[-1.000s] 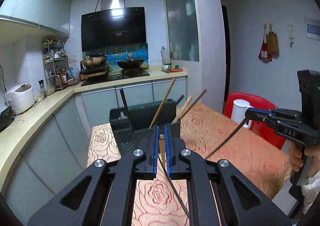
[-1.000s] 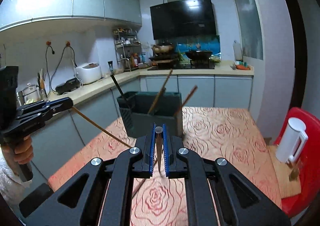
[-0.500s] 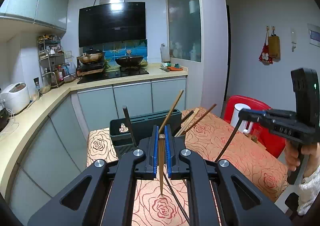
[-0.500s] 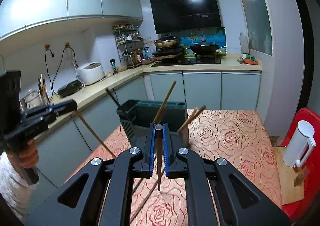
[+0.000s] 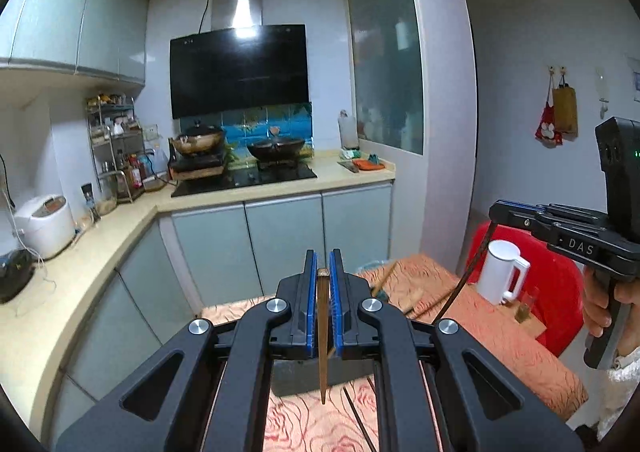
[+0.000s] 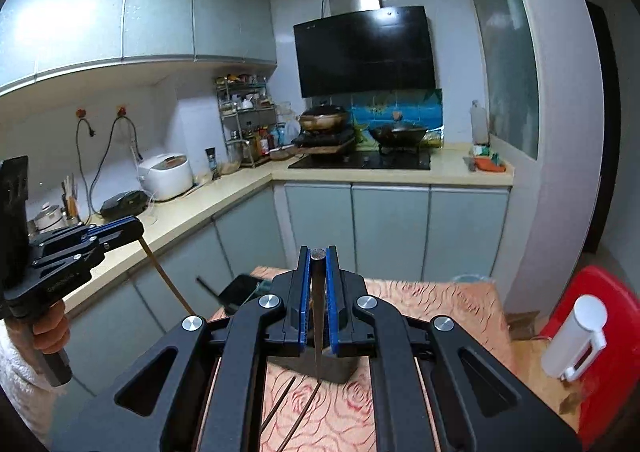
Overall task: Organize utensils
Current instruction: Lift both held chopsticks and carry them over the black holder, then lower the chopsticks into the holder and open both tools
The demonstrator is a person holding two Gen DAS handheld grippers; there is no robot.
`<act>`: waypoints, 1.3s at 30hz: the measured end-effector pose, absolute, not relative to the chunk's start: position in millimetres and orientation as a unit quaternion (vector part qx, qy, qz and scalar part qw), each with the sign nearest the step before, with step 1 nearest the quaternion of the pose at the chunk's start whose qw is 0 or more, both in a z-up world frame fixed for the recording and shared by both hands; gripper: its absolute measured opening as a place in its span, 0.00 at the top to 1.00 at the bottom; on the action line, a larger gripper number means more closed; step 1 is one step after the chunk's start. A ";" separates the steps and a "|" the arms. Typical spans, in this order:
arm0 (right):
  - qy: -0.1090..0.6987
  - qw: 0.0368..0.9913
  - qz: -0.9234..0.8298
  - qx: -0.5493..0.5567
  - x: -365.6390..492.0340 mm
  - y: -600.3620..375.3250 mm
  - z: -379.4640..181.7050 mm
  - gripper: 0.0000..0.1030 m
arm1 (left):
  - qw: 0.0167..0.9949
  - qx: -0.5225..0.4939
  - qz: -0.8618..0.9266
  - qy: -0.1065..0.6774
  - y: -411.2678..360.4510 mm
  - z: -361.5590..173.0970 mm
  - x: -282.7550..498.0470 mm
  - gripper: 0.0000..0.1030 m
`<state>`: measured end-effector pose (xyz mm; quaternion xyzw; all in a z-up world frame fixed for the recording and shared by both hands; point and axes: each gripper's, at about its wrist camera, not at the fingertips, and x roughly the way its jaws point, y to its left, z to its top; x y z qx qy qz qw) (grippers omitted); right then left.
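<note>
**Both chopsticks lifted clear, caddy next**

Since a second ago both tongs have risen: the dark utensil caddy (image 6: 240,294) that filled mid-frame now sits low, mostly hidden behind the fingers, and the kitchen wall cabinets take up more of each view.

Left tongs (image 5: 323,284) clamped narrow on a brown chopstick (image 5: 322,336), gripped at its thick end, tip hanging down over the rose-patterned worktop (image 5: 480,316). Right tongs (image 6: 318,276) clamped narrow on a darker chopstick (image 6: 317,328), same way, tip hanging just above the caddy's near wall.

Each view shows the other tongs off to the side with its stick angling down toward the middle of the worktop. A couple of sticks already lean out of the caddy on its right side (image 5: 384,278). Two more dark sticks lie loose on the worktop near its front edge (image 6: 280,404).

Step, as I read it: carry phase, pair picked, not yet dropped in.

Next move needs: bring the tips over an open caddy slot near the worktop's far-left area, keep the sticks near vertical, lower until the tips are inside, then release. Watch for clashing with the leaning sticks. Slot layout is hidden from here.
</note>
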<state>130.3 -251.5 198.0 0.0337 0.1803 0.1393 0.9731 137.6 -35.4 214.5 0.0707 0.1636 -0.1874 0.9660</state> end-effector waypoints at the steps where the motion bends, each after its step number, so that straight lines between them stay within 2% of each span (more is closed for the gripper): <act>1: 0.179 0.974 0.135 0.034 134.9 -252.3 202.2 0.92 | 0.967 0.072 -0.185 0.162 -37.5 218.4 141.1 0.94; 14: 0.170 0.978 0.109 0.048 184.0 -252.8 213.1 0.92 | 0.976 0.061 -0.151 0.144 -58.1 243.0 198.1 0.94; 30: 0.239 0.963 0.118 0.035 221.2 -230.8 151.7 0.92 | 0.968 0.065 -0.134 0.203 -48.8 173.0 232.4 0.94; 32: 0.244 0.961 0.124 0.036 221.7 -228.2 148.6 0.88 | 0.968 0.058 -0.131 0.205 -45.2 171.2 232.8 0.94; 33: 0.244 0.961 0.123 0.035 221.9 -226.4 148.6 0.83 | 0.969 0.056 -0.130 0.204 -43.2 171.3 233.4 0.92; 35: 0.242 0.962 0.121 0.032 220.7 -224.5 149.4 0.72 | 0.970 0.050 -0.126 0.202 -38.6 173.8 232.5 0.82; 37: 0.239 0.963 0.120 0.032 217.7 -224.5 151.0 0.69 | 0.972 0.044 -0.126 0.196 -35.7 177.4 229.8 0.59; 39: 0.237 0.964 0.120 0.031 215.2 -225.0 152.5 0.69 | 0.973 0.040 -0.125 0.188 -32.8 180.3 225.3 0.53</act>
